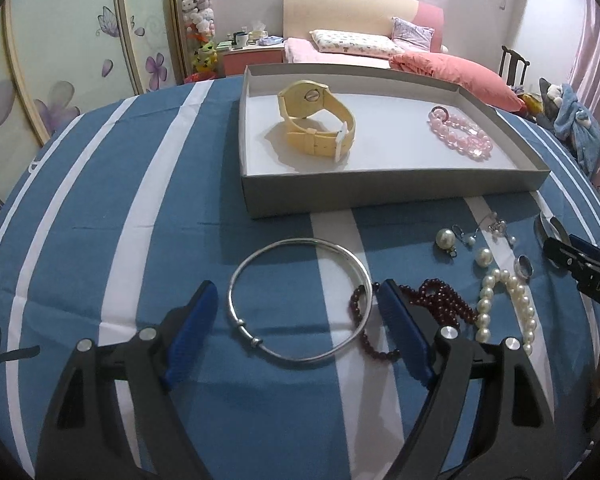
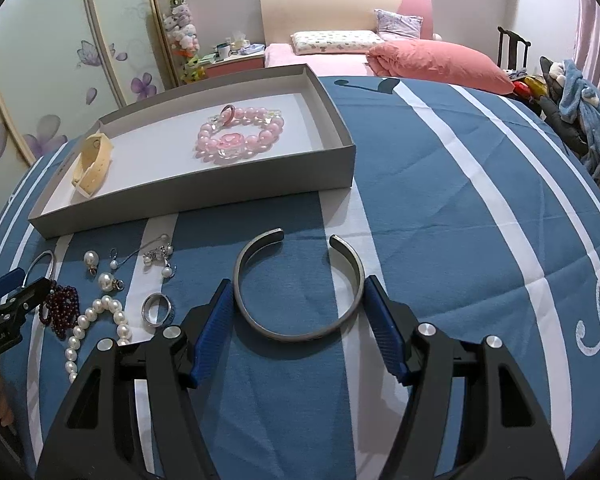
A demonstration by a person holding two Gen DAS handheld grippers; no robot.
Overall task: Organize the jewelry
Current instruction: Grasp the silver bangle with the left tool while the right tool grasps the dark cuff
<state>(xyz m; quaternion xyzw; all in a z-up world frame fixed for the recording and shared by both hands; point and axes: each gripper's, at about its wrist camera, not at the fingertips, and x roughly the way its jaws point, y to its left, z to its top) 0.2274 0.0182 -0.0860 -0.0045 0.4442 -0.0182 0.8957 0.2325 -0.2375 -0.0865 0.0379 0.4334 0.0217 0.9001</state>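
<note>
My left gripper [image 1: 296, 292] is open low over the striped cloth, its blue fingers standing either side of a thin silver bangle [image 1: 233, 292] without pressing it. My right gripper [image 2: 298, 284] is open around a grey open-ended cuff [image 2: 300, 336], with its pads close beside the cuff's sides. Between the two grippers lie a dark red bead bracelet [image 1: 440, 300], a pearl bracelet [image 2: 100, 310], a silver ring [image 2: 157, 309] and pearl earrings [image 2: 90, 258]. The grey tray [image 1: 380, 194] behind holds a yellow watch [image 1: 316, 120] and a pink bead bracelet [image 2: 240, 136].
The blue and white striped cloth [image 2: 440, 200] covers the whole table. Past its far edge stand a bed with a pink duvet [image 2: 432, 60], a wardrobe with flower doors [image 1: 60, 60] on the left and a chair piled with clothes [image 2: 580, 100] on the right.
</note>
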